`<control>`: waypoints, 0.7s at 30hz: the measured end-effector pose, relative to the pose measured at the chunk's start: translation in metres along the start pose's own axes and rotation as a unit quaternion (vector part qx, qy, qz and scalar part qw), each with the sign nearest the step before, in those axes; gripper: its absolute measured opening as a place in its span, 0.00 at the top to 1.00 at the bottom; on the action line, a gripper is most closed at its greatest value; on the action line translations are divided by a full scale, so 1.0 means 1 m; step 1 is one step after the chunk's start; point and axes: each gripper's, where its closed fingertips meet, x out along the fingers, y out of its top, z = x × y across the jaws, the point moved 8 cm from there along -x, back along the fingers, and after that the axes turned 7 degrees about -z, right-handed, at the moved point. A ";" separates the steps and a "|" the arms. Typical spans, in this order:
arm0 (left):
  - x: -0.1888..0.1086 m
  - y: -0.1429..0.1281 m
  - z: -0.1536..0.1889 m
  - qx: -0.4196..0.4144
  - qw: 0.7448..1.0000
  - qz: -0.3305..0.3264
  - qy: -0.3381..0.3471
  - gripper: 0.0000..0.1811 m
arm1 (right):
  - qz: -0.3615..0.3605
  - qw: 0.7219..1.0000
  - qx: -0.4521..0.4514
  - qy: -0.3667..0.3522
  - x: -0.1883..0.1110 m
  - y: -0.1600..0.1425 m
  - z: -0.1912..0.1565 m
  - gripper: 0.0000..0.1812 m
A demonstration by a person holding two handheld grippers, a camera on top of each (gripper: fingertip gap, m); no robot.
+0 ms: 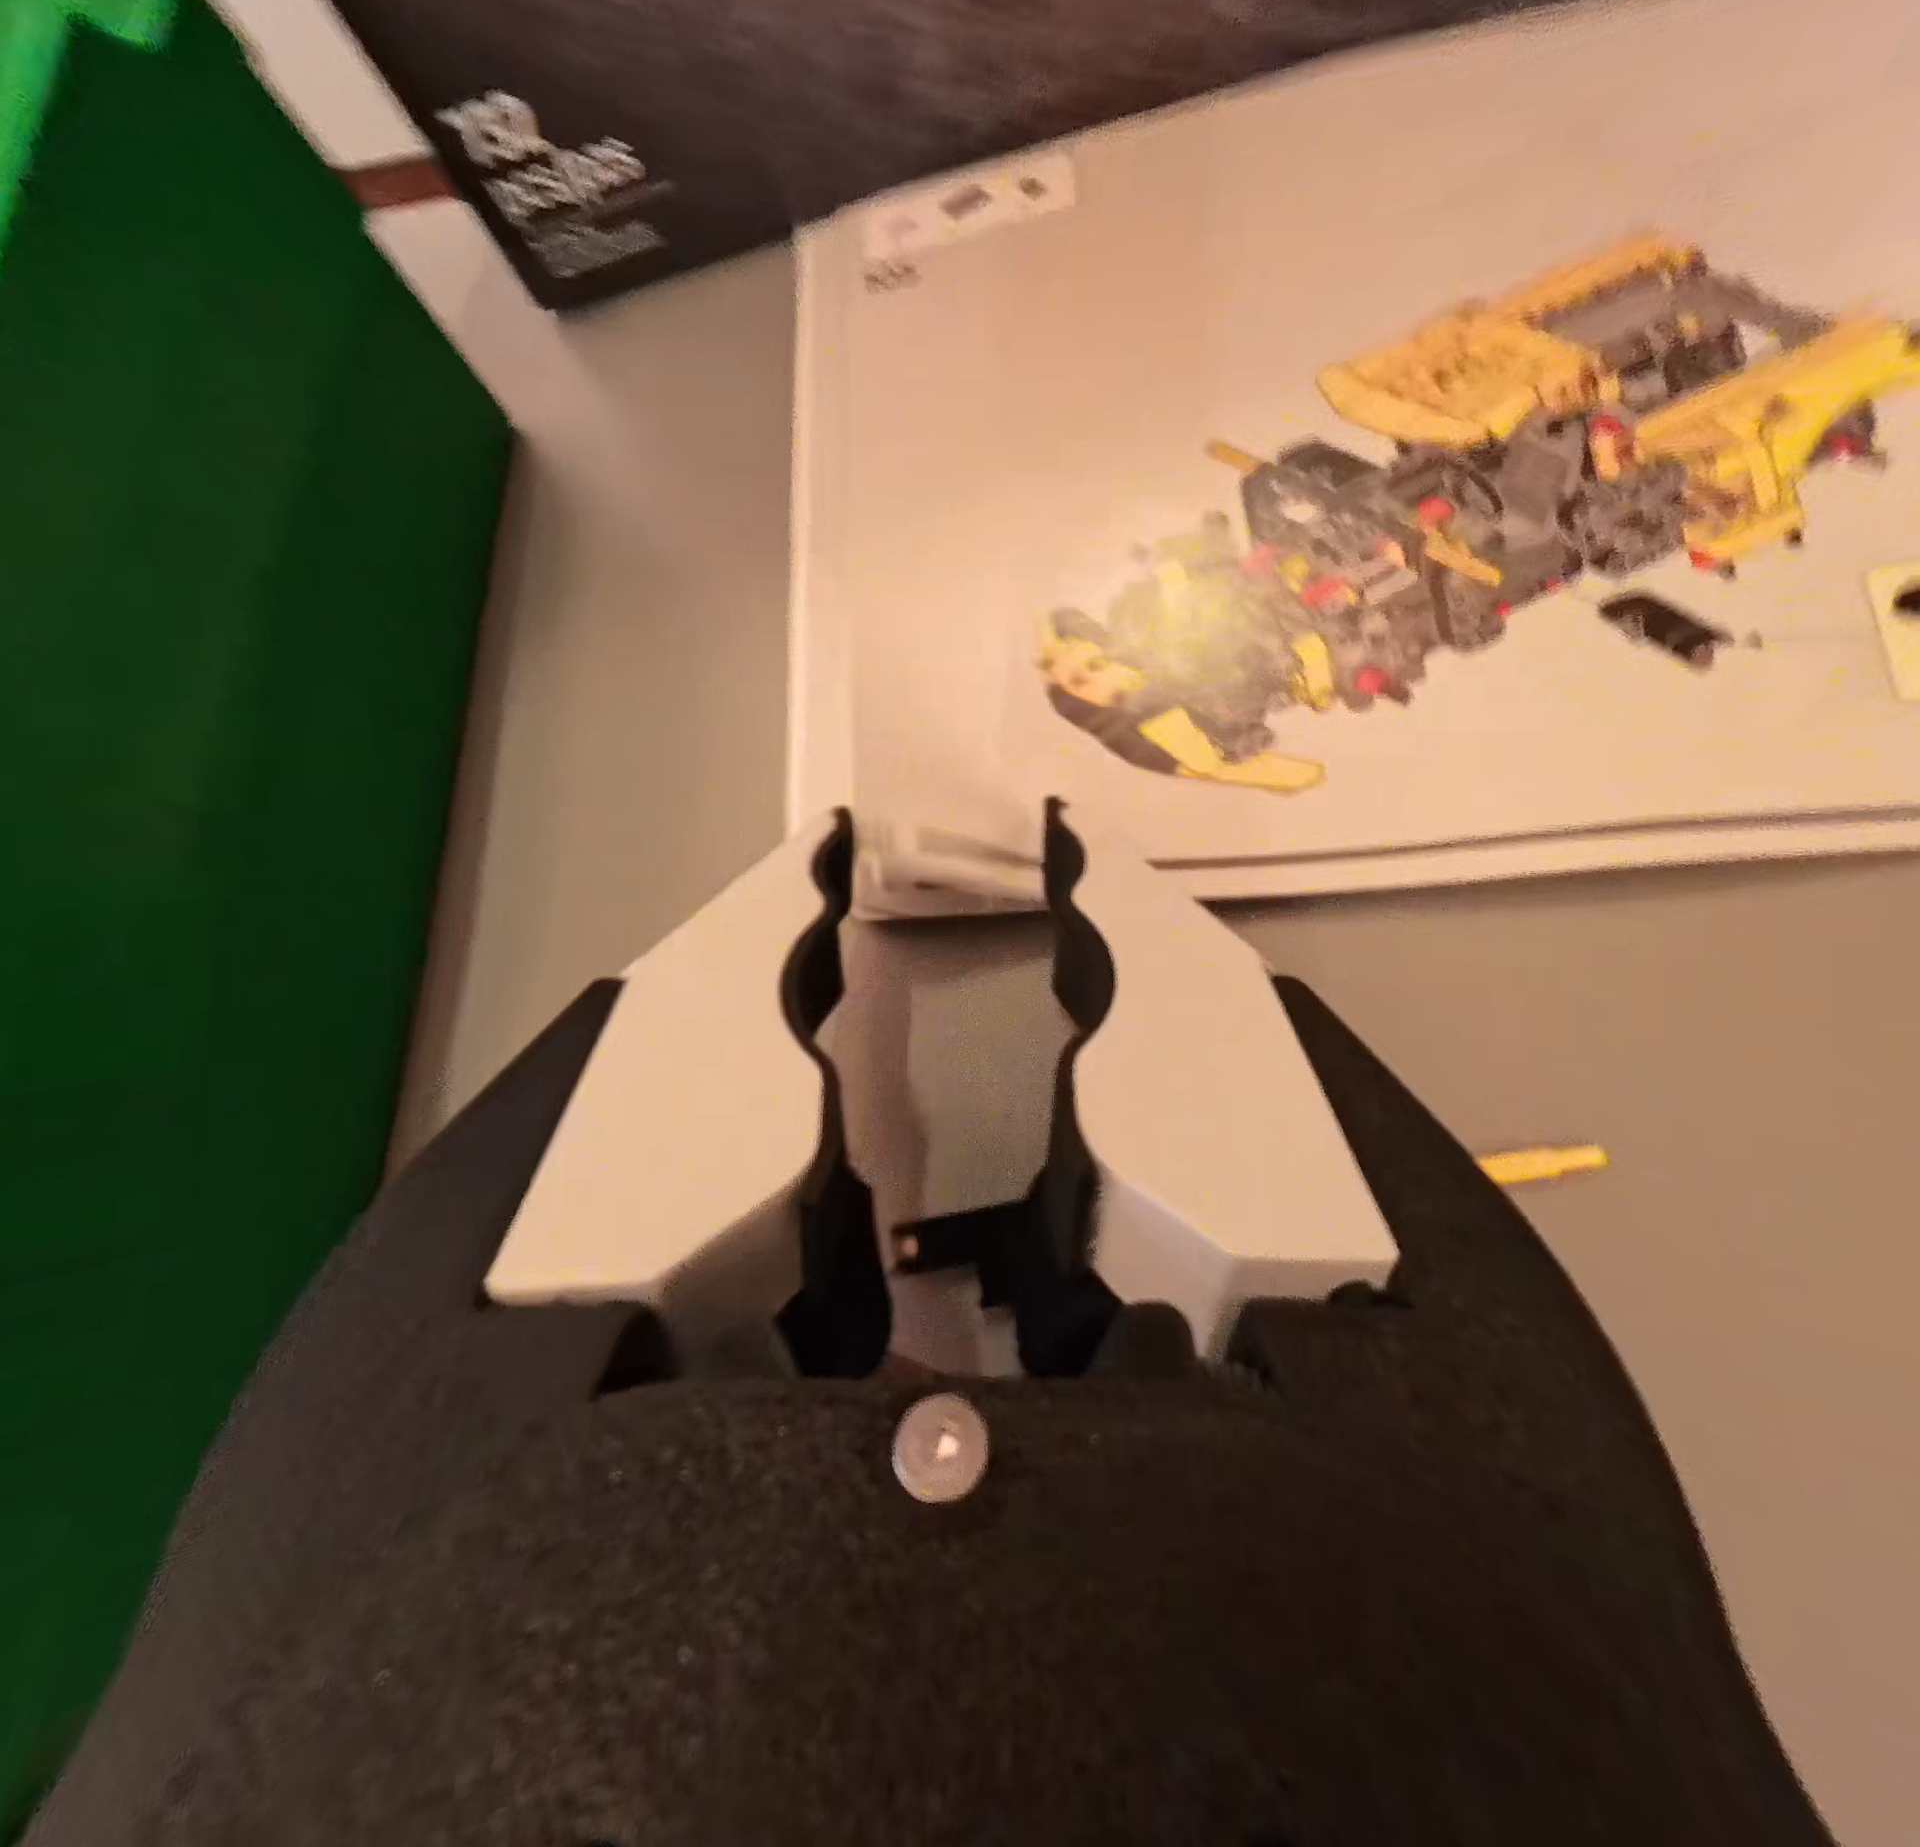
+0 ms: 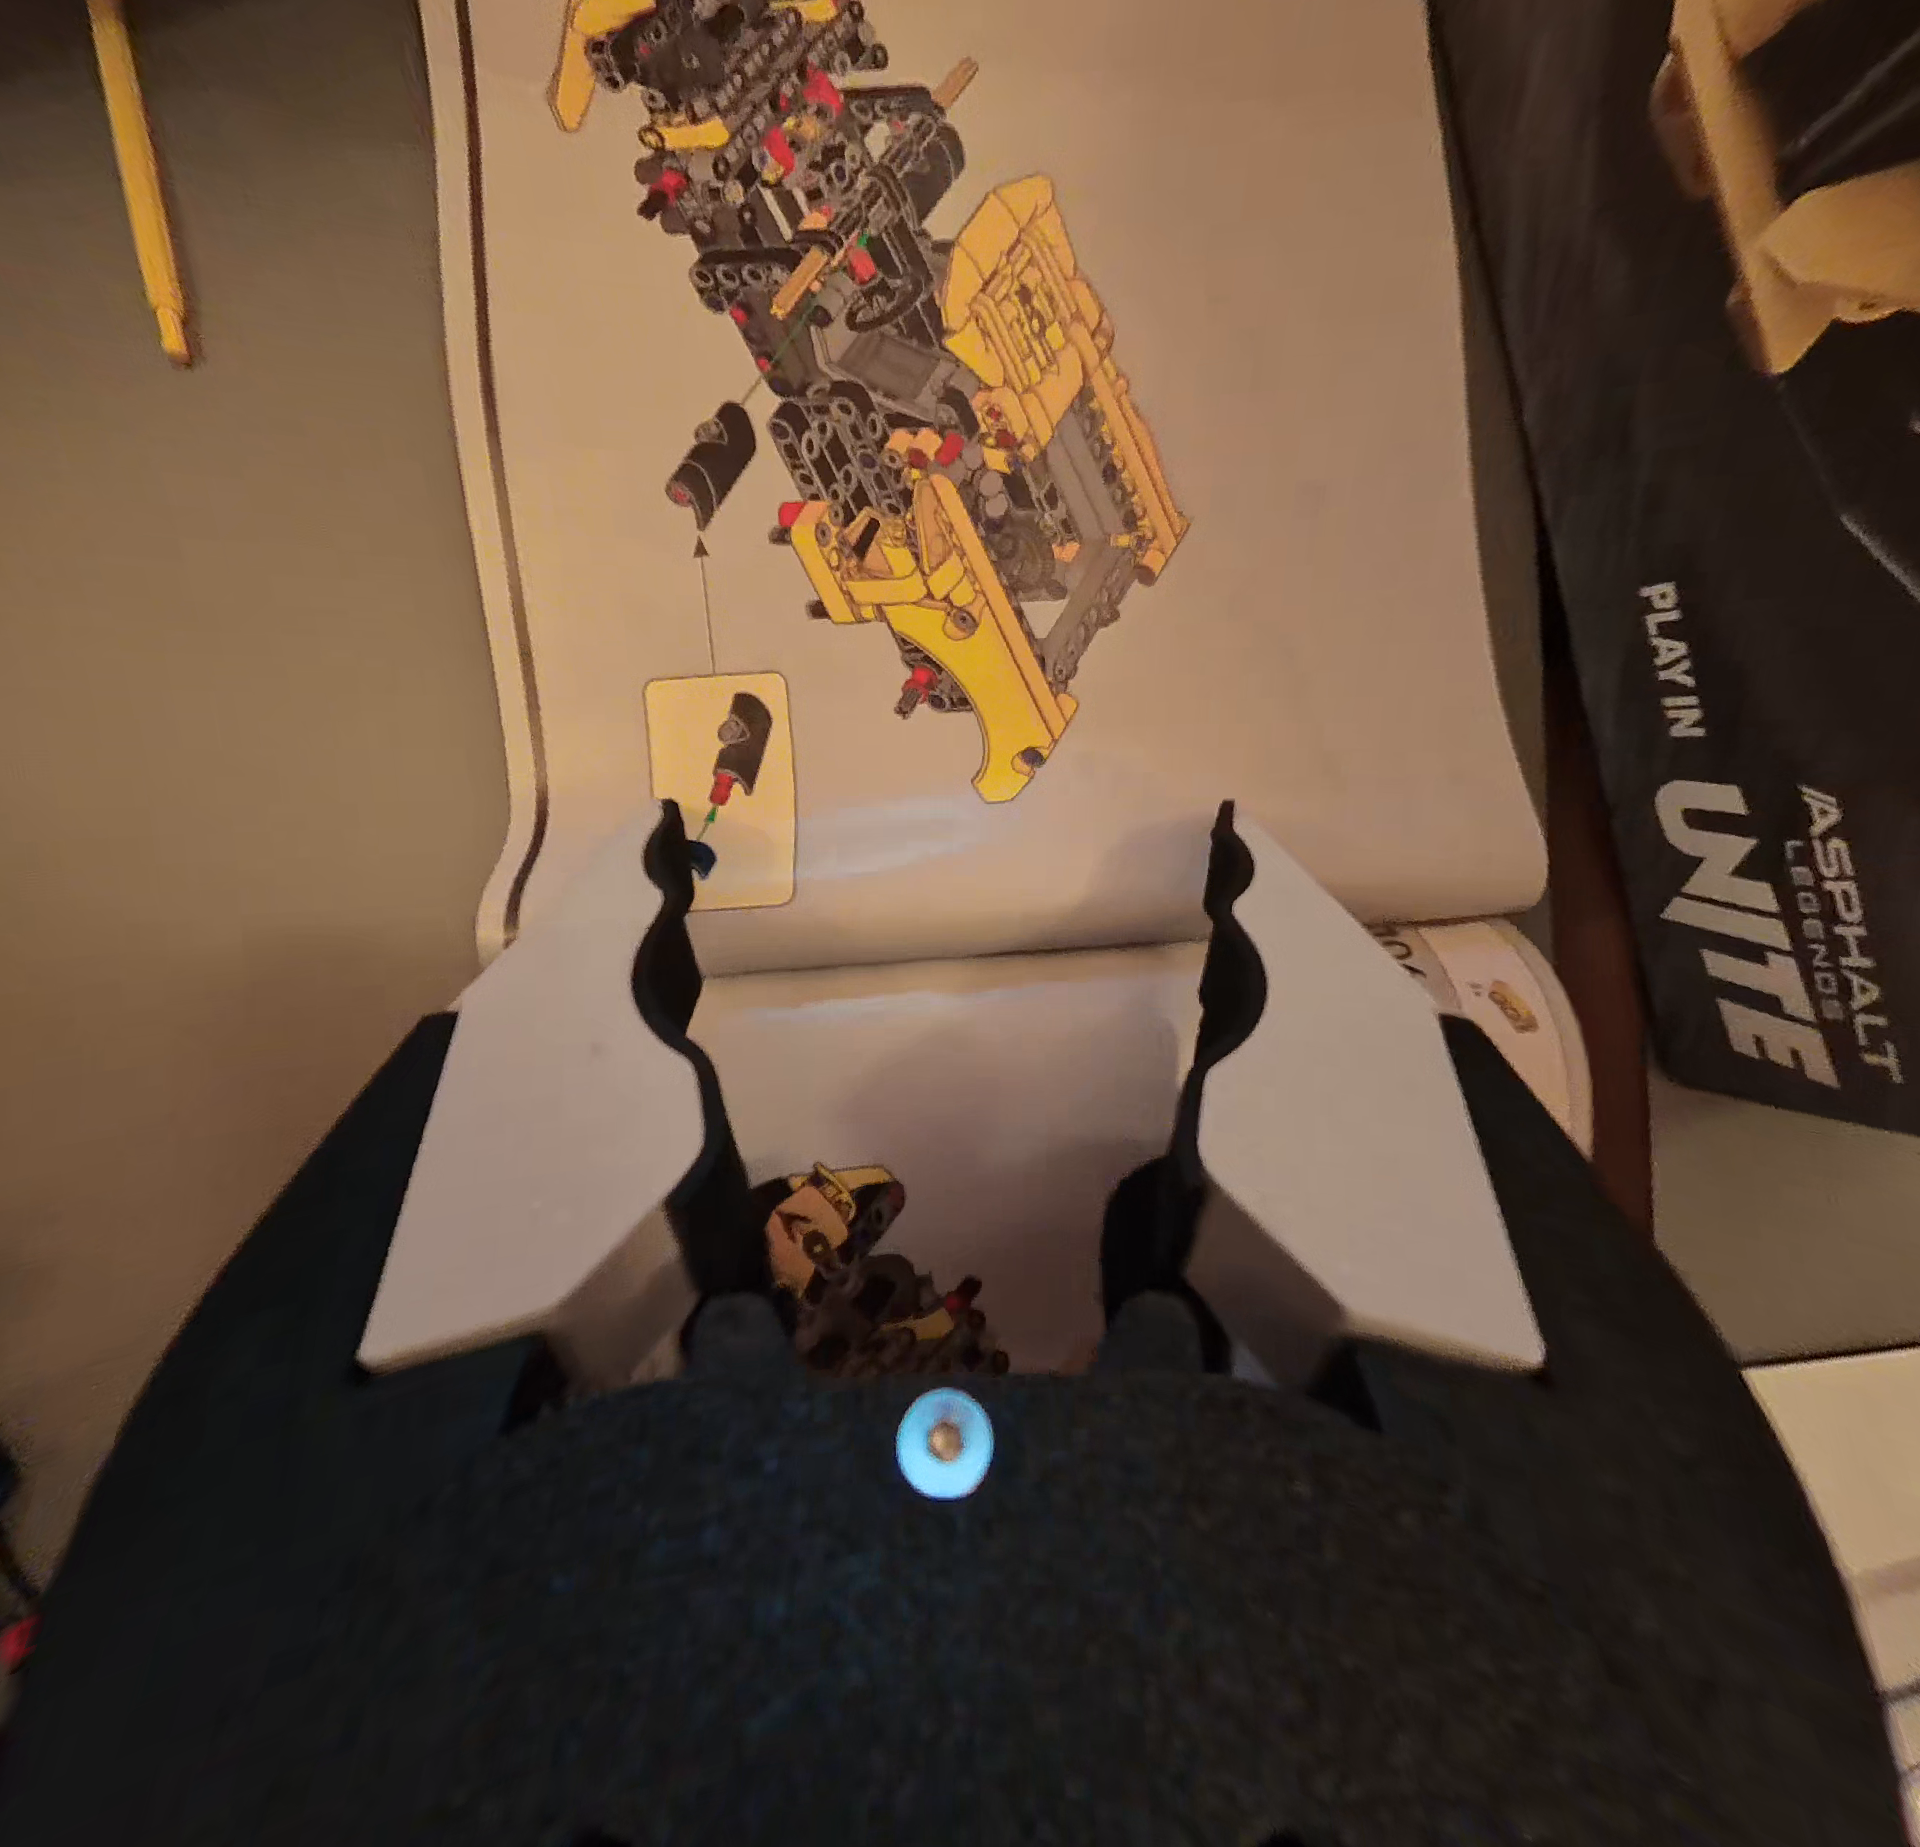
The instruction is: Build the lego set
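Currently my right gripper [image 2: 945, 821] has its fingers spread wide and empty, hovering above the open instruction booklet [image 2: 1143, 239]. Just under the roots of those fingers lies a printed picture of the model; beyond the tips, the page shows the yellow and black vehicle with a callout box [image 2: 719, 789] at the left fingertip. My left gripper [image 1: 948, 821] has its fingers at a narrow gap, also holding nothing; a small black part [image 1: 951, 1241] shows low between them, and I cannot tell whether it is a loose piece or gripper hardware.

The only clear loose lego piece is a long yellow axle [image 2: 130, 145] on the grey table [image 2: 239, 654]. From the right fingers it lies far ahead and left, its long axis running roughly along their reach. From the left fingers it lies close on the right [image 1: 1543, 1163], long axis crosswise. I judge the left gripper nearer.

Farther off stand the dark set box [image 2: 1714, 758] and a green surface [image 1: 208, 654]. No built model is visible.
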 end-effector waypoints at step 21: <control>-0.013 0.006 -0.035 -0.086 0.992 0.071 -0.065 0.75 | -0.012 0.991 -0.081 0.102 0.002 -0.003 -0.007 0.53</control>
